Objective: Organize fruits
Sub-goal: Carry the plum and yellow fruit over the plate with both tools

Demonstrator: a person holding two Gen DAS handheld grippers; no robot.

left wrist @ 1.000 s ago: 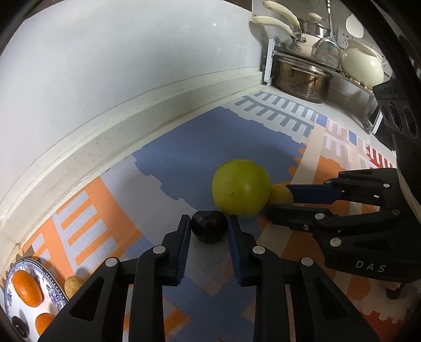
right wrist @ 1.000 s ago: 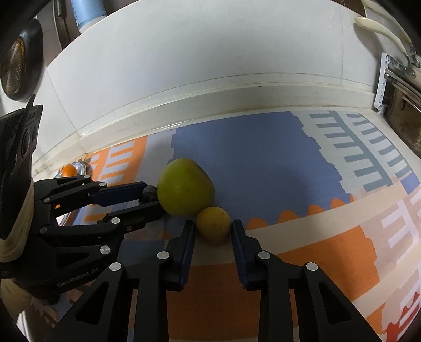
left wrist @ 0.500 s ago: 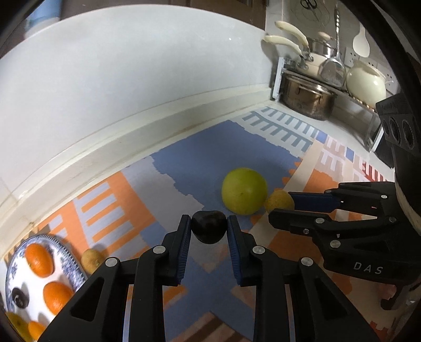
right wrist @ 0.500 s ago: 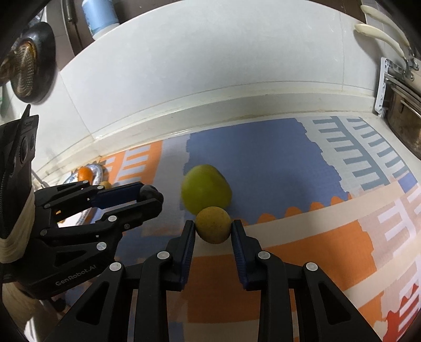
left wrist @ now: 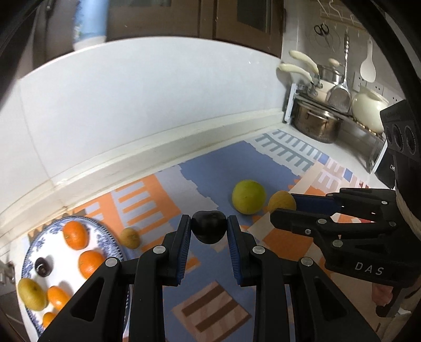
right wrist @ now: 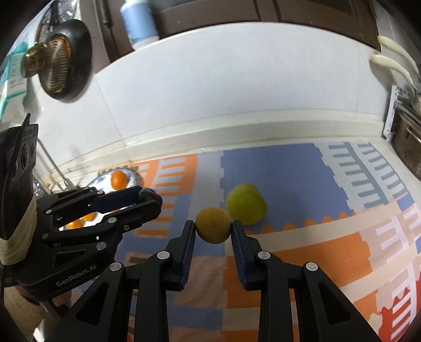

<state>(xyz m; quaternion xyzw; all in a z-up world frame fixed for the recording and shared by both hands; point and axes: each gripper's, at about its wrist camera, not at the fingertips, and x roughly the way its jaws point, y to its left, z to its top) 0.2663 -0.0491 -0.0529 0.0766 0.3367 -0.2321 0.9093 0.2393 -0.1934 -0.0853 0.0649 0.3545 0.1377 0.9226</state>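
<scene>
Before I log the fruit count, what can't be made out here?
- Blue-rimmed plate, left wrist view: near edge hidden behind the left gripper; full count unknown.
- Same plate, right wrist view: mostly hidden by the left gripper.
- Dark fruit: kind unclear.
- Blue bottle: blurred, label unreadable.

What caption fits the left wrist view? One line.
Left gripper holds a dark plum near the fruit plate; right gripper holds a yellow fruit.

Home kitchen, pots [left wrist: 317,126] on rack, hanging utensils [left wrist: 367,67], tiled backsplash [left wrist: 147,105]
</scene>
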